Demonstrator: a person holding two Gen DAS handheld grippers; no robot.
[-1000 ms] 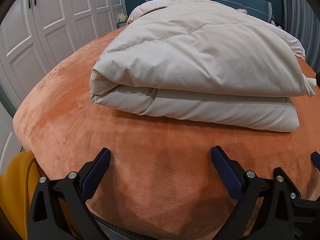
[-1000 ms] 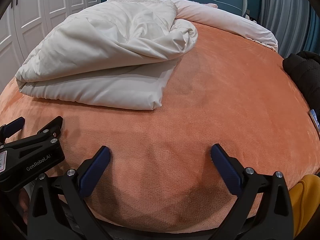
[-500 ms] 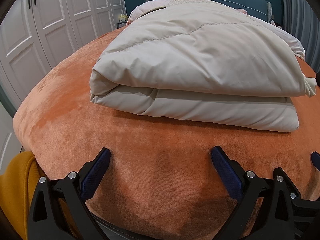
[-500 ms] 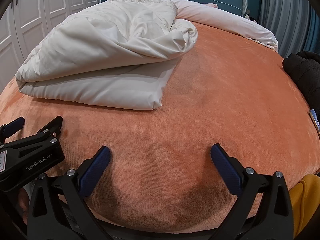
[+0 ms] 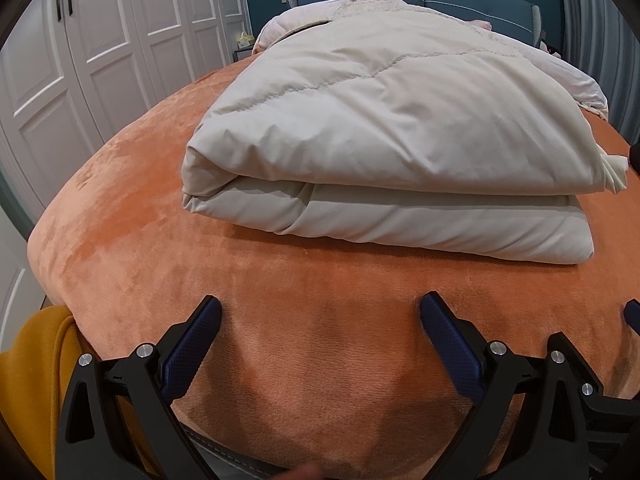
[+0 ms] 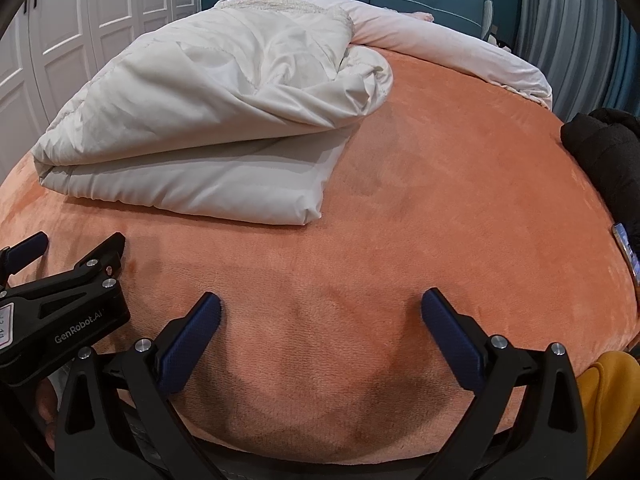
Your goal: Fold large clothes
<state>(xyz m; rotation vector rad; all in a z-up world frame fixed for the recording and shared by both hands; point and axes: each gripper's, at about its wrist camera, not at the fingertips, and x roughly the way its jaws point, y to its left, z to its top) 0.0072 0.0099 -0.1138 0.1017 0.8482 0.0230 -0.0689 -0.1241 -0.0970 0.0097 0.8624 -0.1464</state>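
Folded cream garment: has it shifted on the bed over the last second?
No. The folded cream garment sits unchanged against the orange bedspread and wardrobe doors.

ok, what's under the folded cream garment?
The folded cream garment lies on the orange blanket. Behind it sits pale pink bedding. Whatever lies beneath or inside the folds is covered.

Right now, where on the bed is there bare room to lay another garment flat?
Bare orange cover runs between the folded cream garment and the black garment, and along the near edge ahead of both open tools. The far left is crowded.
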